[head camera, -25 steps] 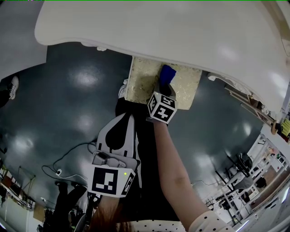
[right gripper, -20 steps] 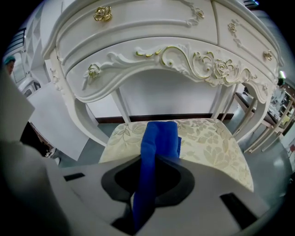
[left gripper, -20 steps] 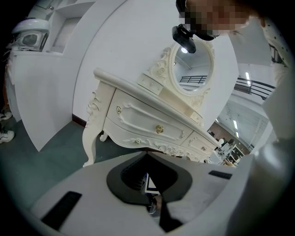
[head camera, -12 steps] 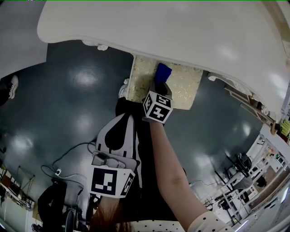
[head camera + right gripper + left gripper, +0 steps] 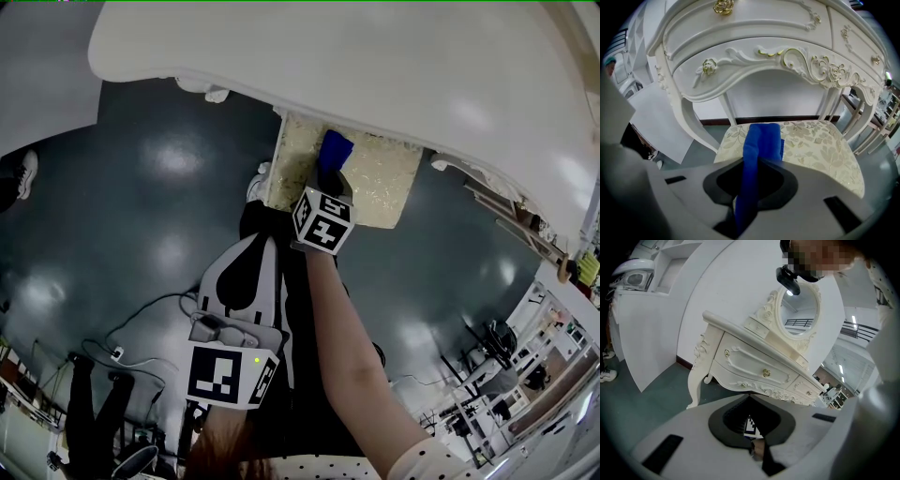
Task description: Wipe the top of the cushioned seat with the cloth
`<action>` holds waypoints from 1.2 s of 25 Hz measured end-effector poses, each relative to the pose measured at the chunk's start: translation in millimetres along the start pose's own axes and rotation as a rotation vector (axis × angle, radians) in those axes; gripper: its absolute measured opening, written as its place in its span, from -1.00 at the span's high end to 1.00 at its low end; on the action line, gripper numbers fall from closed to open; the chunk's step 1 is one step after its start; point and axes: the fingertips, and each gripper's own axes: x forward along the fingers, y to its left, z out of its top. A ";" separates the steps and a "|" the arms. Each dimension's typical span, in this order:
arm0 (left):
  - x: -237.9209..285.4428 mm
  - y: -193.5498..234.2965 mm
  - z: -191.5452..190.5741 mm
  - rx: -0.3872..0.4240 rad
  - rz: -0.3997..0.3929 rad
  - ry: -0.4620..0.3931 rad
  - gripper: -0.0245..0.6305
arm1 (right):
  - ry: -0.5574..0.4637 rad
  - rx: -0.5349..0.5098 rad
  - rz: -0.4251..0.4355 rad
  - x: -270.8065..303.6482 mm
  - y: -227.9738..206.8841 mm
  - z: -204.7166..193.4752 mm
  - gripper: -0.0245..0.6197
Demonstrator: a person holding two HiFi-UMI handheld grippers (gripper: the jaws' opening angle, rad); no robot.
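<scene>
A wiping stroke appears to be under way. The right gripper (image 5: 749, 187) has its fingers clenched on a folded blue cloth (image 5: 761, 138). The cloth's free end lies on the floral cushioned seat (image 5: 820, 145), left of centre in the right gripper view. The next move likely calls for pressing down and dragging the cloth across the seat's broad right side. A white dressing table (image 5: 754, 51) overhangs the seat's far edge, with its legs close by. The left gripper (image 5: 757, 448), fingers closed on nothing, hangs idle at lower left of the head view.
</scene>
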 end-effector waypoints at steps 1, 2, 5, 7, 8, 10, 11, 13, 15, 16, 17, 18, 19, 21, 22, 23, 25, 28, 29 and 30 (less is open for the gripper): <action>-0.2 0.6 0.3 -0.001 0.001 -0.001 0.93 | 0.000 0.000 0.003 0.1 1.5 0.1 0.73; -0.4 1.2 0.3 -0.002 0.001 -0.002 0.93 | -0.001 -0.002 0.008 0.4 3.5 0.0 0.73; -1.3 2.9 0.0 -0.004 0.003 -0.003 0.93 | -0.002 -0.007 0.023 1.1 10.5 -0.5 0.73; -2.1 4.2 -0.7 -0.006 0.005 -0.003 0.93 | -0.002 -0.009 0.026 1.5 14.2 -1.3 0.73; -2.6 5.1 -1.0 -0.008 0.008 -0.004 0.93 | -0.003 -0.010 0.027 1.7 16.0 -1.5 0.73; -3.8 7.3 -0.7 -0.012 0.015 -0.009 0.93 | -0.007 -0.013 0.031 1.7 19.7 -1.2 0.73; -4.6 8.3 -0.4 -0.015 0.019 -0.011 0.93 | -0.009 -0.015 0.034 1.6 21.6 -0.8 0.73; -6.3 10.0 -0.2 -0.019 0.025 -0.013 0.93 | -0.009 -0.017 0.039 1.3 25.2 -0.8 0.73; -7.2 11.8 -0.6 -0.023 0.029 -0.016 0.93 | -0.009 -0.019 0.044 1.9 28.2 -1.5 0.73; -7.6 12.7 -0.7 -0.025 0.031 -0.018 0.93 | -0.008 -0.021 0.045 2.3 29.5 -1.9 0.73; -8.0 13.9 -0.6 -0.027 0.034 -0.019 0.93 | -0.007 -0.021 0.046 2.7 30.8 -2.2 0.73; -8.5 15.1 -0.5 -0.028 0.036 -0.020 0.93 | -0.007 -0.021 0.048 3.0 32.1 -2.5 0.73; -9.0 16.3 -0.3 -0.030 0.039 -0.021 0.93 | -0.006 -0.020 0.050 3.3 33.5 -2.7 0.73; -10.1 18.2 0.2 -0.033 0.042 -0.025 0.93 | -0.007 -0.022 0.053 3.5 36.0 -2.8 0.73; -10.5 18.8 0.5 -0.034 0.043 -0.027 0.93 | -0.007 -0.023 0.054 3.6 36.8 -2.8 0.72; -11.0 19.3 0.6 -0.034 0.044 -0.029 0.93 | -0.008 -0.025 0.054 3.7 37.4 -2.8 0.73; -12.2 20.2 0.2 -0.036 0.046 -0.029 0.93 | -0.009 -0.026 0.056 3.6 38.3 -3.0 0.73; -13.4 20.5 -0.1 -0.038 0.048 -0.030 0.93 | -0.009 -0.026 0.066 3.4 42.0 -2.9 0.73; -13.7 20.3 0.0 -0.039 0.048 -0.031 0.93 | -0.010 -0.027 0.070 3.3 43.6 -2.8 0.73; -14.1 20.4 -0.1 -0.040 0.049 -0.032 0.93 | -0.011 -0.028 0.073 3.2 45.1 -2.6 0.73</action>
